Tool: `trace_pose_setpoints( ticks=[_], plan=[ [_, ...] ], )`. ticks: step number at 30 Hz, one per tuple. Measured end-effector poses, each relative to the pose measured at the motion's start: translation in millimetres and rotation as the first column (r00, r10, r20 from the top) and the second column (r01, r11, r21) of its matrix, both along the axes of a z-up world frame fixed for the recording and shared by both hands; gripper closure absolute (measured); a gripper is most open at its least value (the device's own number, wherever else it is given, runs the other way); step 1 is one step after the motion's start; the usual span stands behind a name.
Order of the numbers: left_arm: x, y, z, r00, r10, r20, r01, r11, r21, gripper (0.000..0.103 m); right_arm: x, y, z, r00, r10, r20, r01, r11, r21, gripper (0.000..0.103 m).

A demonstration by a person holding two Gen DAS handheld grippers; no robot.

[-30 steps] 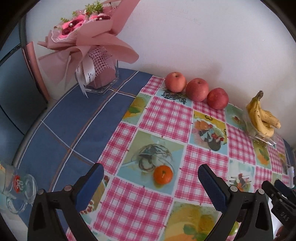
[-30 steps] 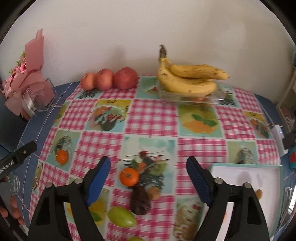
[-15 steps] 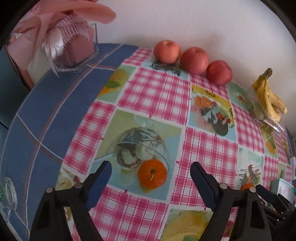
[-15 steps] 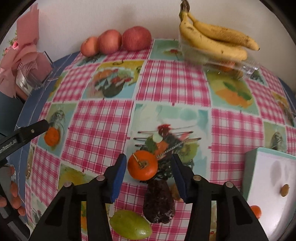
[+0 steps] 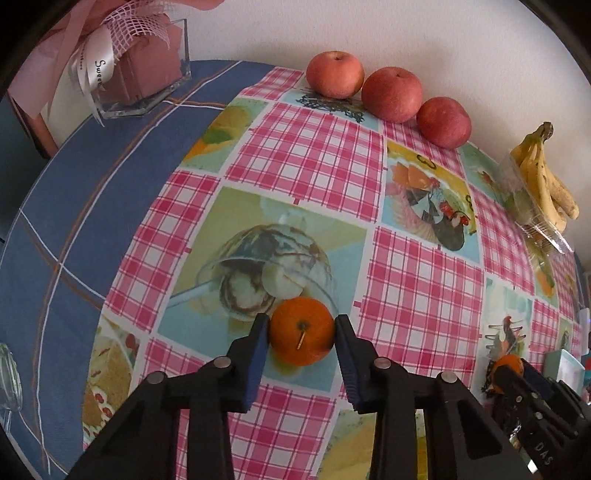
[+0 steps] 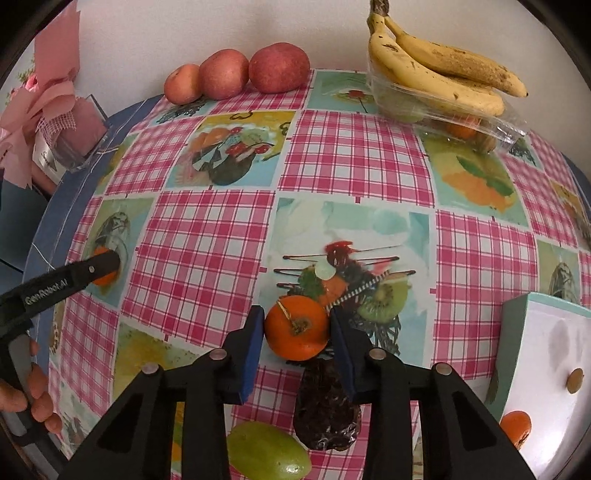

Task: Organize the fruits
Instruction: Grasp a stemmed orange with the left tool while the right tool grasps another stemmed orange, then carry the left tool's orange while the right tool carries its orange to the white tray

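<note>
Both hand-held grippers lowered, jaws closing on oranges point(image 5: 301, 331).

The setting is presenting as a home dining area. A pink-checked tablecloth point(image 6: 362, 155) with printed dessert pictures is covering a table against a plain white wall point(image 5: 406, 33). A wrapped pink bouquet point(image 6: 40, 107) is standing in a clear box, with apples point(image 5: 391, 94) and bananas point(image 6: 439, 74) lying nearby.

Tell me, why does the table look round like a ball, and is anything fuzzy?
Left wrist view: the fisheye lens bends the checked tablecloth into a dome, corners go black, the orange stays sharp. Right wrist view: same bulge, soft even daylight, a little glare on the clear plastic tray under the bananas, nothing noticeably blurred.
</note>
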State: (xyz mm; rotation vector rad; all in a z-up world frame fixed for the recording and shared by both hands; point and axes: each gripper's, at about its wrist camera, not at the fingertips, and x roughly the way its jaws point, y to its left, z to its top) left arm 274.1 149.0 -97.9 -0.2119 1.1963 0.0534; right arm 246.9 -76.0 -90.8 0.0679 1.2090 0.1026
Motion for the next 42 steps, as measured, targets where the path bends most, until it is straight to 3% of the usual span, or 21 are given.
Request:
trace_pose_setpoints(
  ticks=[4,15,29,42],
  plan=[
    [-2,1,7,1.000,0.002,0.015,-0.002,1.000,-0.011,0.066,-1,-2,8,1.000,-0.003,0.018,0.003,1.000,0.007,0.066],
    [-21,-16,60,0.994,-0.021,0.107,0.019,1.000,0.017,0.066,-12,-17,48,0.997,-0.028,0.068,0.026,0.999,0.022,0.066],
    [-62,-67,108,0.979,-0.096,0.181,0.083,0.993,0.081,0.066,-53,-78,95,0.983,-0.137,0.123,0.126,0.988,0.092,0.065],
    [-113,-142,117,0.954,-0.203,0.222,0.193,0.979,0.069,0.066,-100,-140,109,0.959,-0.249,0.138,0.237,0.967,0.099,0.065]
  ],
)
